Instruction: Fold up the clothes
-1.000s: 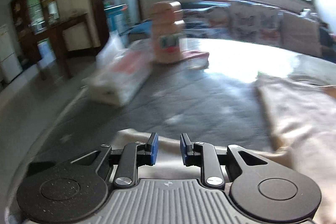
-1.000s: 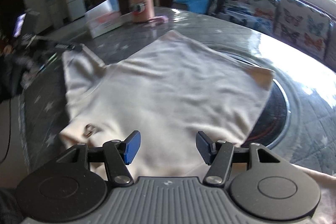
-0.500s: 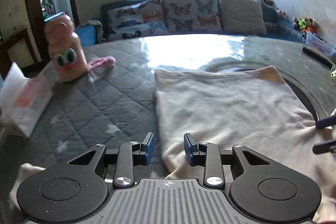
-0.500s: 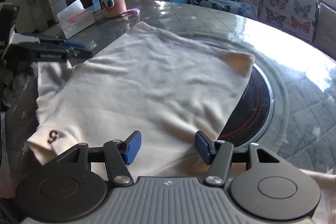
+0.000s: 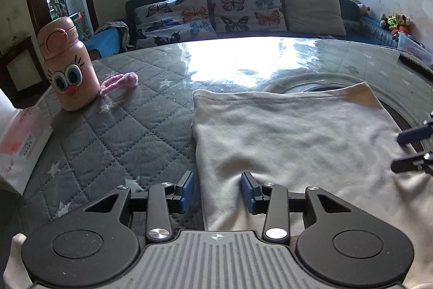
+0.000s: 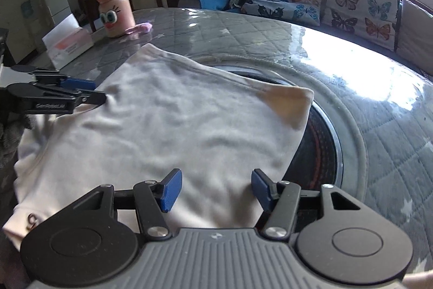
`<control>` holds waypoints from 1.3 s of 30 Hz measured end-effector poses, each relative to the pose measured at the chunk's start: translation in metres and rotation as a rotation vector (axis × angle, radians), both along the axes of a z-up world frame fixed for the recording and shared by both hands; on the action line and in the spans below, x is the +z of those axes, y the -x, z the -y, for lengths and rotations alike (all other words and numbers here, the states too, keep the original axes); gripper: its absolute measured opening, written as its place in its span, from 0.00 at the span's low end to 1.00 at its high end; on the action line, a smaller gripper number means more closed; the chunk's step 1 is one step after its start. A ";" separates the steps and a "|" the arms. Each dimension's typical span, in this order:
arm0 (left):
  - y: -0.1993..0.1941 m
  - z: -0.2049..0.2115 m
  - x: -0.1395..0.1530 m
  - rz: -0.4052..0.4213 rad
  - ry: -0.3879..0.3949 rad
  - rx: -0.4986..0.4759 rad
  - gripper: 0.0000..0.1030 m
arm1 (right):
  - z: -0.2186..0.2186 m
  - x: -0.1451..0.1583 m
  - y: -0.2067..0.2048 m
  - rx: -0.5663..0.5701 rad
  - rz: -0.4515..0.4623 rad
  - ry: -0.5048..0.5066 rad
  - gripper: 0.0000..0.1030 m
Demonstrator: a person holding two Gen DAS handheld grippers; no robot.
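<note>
Both tongs open – left tongs [image 5: 217, 190] at cream shirt [image 5: 292, 142] side edge, right tongs [image 6: 215, 190] over it

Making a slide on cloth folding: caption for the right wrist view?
Open right gripper over a cream shirt on the table; left gripper at its far edge.

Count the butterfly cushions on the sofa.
2. One butterfly cushion lies at the sofa's left end; the other stands upright right of it, beside a plain cushion. Both also show in the right wrist view. The table may hide more.
</note>
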State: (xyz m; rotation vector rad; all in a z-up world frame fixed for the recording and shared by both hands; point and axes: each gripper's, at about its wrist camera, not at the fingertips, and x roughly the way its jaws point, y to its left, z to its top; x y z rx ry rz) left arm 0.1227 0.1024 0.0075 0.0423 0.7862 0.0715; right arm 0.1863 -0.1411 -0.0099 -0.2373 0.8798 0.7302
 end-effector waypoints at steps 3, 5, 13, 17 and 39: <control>-0.004 -0.002 -0.001 0.001 0.001 -0.001 0.43 | -0.005 0.001 -0.012 0.001 0.012 -0.005 0.56; -0.007 -0.003 -0.001 0.002 0.001 0.000 0.45 | -0.009 0.001 -0.023 -0.005 0.026 -0.004 0.57; -0.022 -0.003 -0.002 -0.001 -0.008 0.001 0.47 | -0.014 -0.007 -0.070 -0.091 0.047 -0.011 0.57; -0.022 0.000 -0.001 0.000 -0.014 0.001 0.49 | -0.010 -0.003 -0.075 -0.105 0.052 -0.015 0.57; 0.051 0.049 0.012 0.035 -0.038 -0.075 0.70 | -0.027 0.011 0.116 0.238 0.098 0.061 0.59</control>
